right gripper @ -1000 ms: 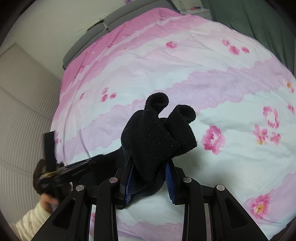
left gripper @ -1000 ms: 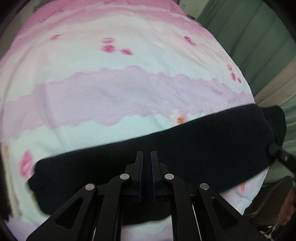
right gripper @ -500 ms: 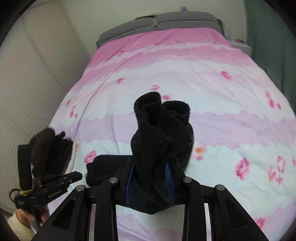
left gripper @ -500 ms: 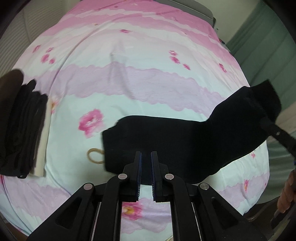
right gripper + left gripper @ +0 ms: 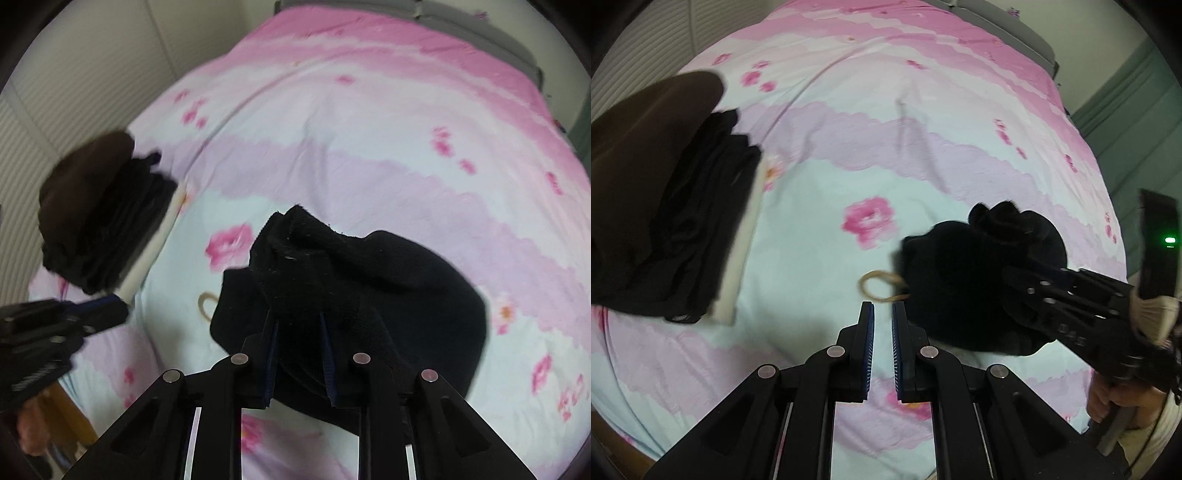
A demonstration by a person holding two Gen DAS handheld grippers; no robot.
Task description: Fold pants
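Observation:
The black pants (image 5: pixel 388 280) lie folded over on the pink floral bedspread (image 5: pixel 369 122). My right gripper (image 5: pixel 297 325) is shut on a bunched end of the pants, held over the rest of the garment. In the left wrist view the pants (image 5: pixel 960 280) show as a dark bundle at the right, with the right gripper (image 5: pixel 1071 295) reaching in from the right. My left gripper (image 5: pixel 882 314) hovers above the bedspread (image 5: pixel 886 110) to the left of the pants, its jaws nearly closed with a thin gap and nothing between them.
A stack of folded dark clothes (image 5: pixel 665 221) with a white layer at its edge lies at the left, also in the right wrist view (image 5: pixel 107 218). A tan rubber band (image 5: pixel 881 285) lies on the bedspread beside the pants. Green curtain (image 5: pixel 1126 110) at right.
My right gripper has carried the pants' end leftward over the rest, folding them shorter. My left gripper has swung left and is clear of the pants; the clothes stack is closer.

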